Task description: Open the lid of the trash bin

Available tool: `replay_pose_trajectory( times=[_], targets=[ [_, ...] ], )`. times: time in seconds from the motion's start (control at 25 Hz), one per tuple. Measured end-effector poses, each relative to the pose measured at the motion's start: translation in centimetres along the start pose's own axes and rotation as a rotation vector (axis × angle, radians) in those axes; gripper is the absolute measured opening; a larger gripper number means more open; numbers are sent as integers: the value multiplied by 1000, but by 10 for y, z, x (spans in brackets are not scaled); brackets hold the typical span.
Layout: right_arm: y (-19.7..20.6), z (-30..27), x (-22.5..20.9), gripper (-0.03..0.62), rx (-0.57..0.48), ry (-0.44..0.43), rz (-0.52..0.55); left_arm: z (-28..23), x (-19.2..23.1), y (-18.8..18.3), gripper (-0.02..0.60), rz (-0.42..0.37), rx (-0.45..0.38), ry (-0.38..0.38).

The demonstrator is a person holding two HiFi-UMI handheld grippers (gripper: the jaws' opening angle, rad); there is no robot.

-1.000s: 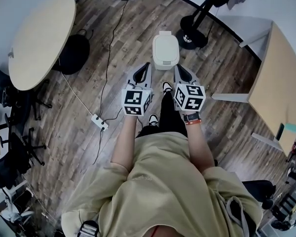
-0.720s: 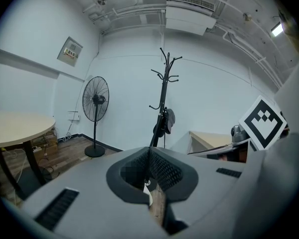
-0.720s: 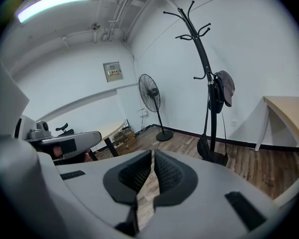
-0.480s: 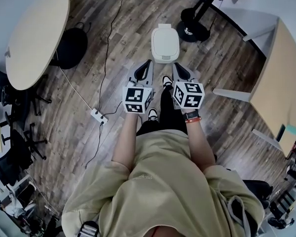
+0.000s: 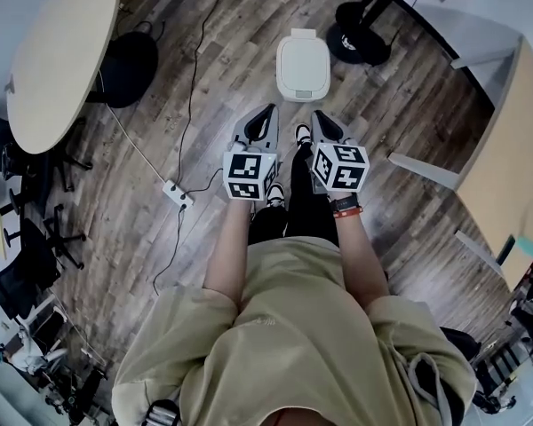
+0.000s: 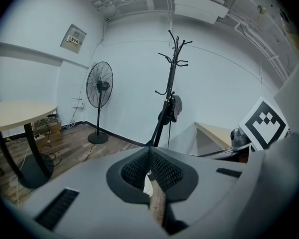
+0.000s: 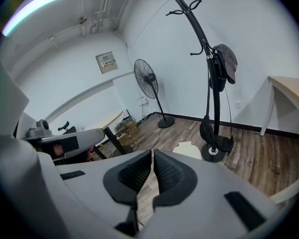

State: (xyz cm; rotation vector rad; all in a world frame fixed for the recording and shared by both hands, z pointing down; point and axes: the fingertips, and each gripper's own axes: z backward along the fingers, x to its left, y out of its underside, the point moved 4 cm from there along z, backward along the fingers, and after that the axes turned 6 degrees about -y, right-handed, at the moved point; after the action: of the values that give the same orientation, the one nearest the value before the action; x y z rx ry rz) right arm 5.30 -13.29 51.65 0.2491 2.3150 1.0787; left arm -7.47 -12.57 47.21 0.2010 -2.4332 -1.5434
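The white trash bin (image 5: 303, 67) stands on the wooden floor ahead of the person's feet, with its lid down. My left gripper (image 5: 265, 114) and right gripper (image 5: 321, 118) are held side by side at waist height, short of the bin and pointing toward it. Both are shut with nothing between the jaws. In the right gripper view the bin (image 7: 188, 150) shows just past my shut right gripper (image 7: 152, 152). In the left gripper view only a white sliver of the bin (image 6: 146, 184) shows below the meeting tips of my left gripper (image 6: 149, 151).
A coat rack base (image 5: 360, 34) stands right behind the bin. A round table (image 5: 58, 56) and a black bag (image 5: 129, 69) are at the left, and a desk (image 5: 515, 176) at the right. A power strip (image 5: 178, 193) with its cable lies on the floor. A fan (image 6: 99, 83) stands by the wall.
The head view has shifted: the bin now sits higher in the frame, with a little more floor between it and the gripper tips. Both grippers stay shut and level.
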Motion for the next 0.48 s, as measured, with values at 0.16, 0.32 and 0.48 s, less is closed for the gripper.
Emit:
replay_pose_trajectory(
  times=[0.16, 0.32, 0.48],
  targets=[
    [11, -18, -16, 17, 41, 1, -5, -21, 5, 8, 21, 1, 19, -6],
    [25, -34, -32, 17, 73, 8, -18, -37, 8, 20, 21, 2, 38, -9],
    [32, -50, -50, 17, 100, 13, -24, -55, 8, 28, 21, 10, 57, 2]
  ],
)
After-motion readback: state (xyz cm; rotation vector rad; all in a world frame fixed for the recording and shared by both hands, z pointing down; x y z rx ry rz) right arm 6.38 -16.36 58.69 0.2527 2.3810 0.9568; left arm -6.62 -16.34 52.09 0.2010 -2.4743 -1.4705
